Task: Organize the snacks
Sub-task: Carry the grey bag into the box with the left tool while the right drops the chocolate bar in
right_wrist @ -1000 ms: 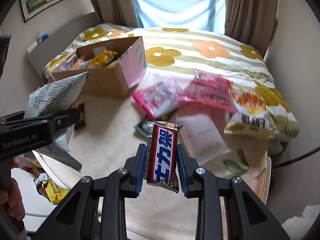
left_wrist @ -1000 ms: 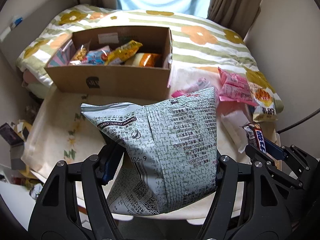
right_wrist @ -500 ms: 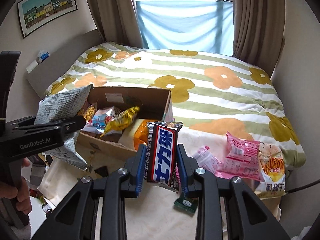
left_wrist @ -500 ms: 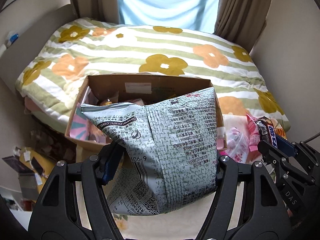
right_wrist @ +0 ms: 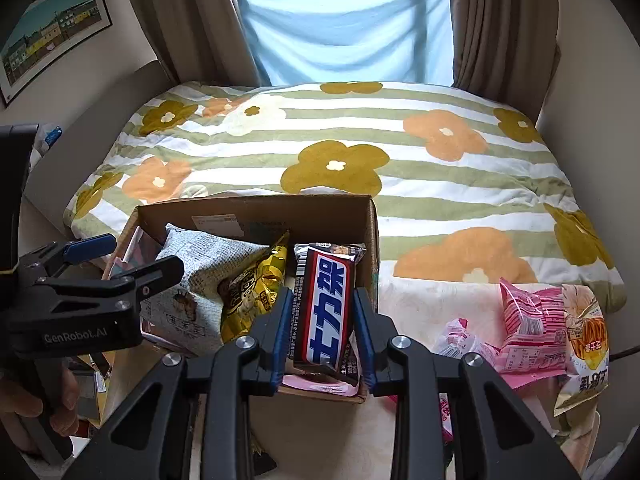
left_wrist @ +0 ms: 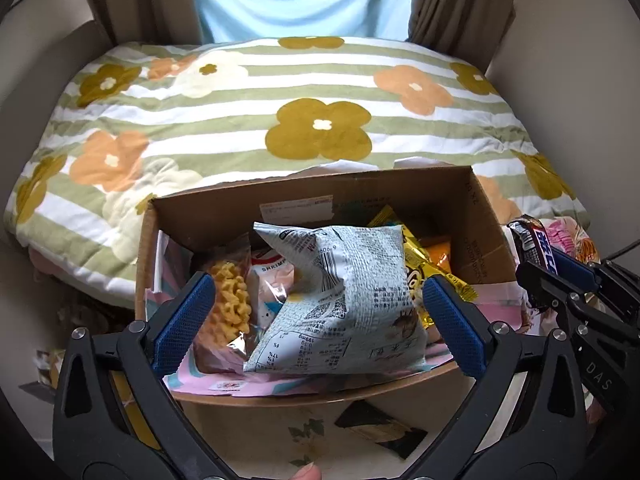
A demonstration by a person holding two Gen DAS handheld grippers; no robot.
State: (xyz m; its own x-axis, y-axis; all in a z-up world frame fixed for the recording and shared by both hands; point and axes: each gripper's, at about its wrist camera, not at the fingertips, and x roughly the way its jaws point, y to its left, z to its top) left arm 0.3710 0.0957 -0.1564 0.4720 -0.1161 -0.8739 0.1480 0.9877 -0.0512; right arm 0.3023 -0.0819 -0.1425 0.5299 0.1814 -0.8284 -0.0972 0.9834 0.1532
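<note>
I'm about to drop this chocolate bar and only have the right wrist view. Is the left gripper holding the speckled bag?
Observer: No. The left gripper is open, its pads apart on either side of the speckled bag, which lies in the box.
Operator: What's at the box's left end?
Observer: A clear packet of yellow twisted snacks beside a shrimp packet.
Operator: Anything on the table in front of the box?
Observer: A dark wrapper lies flat there.

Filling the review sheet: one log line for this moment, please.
left gripper open | grey bag in box | right gripper holds candy bar over box
</note>
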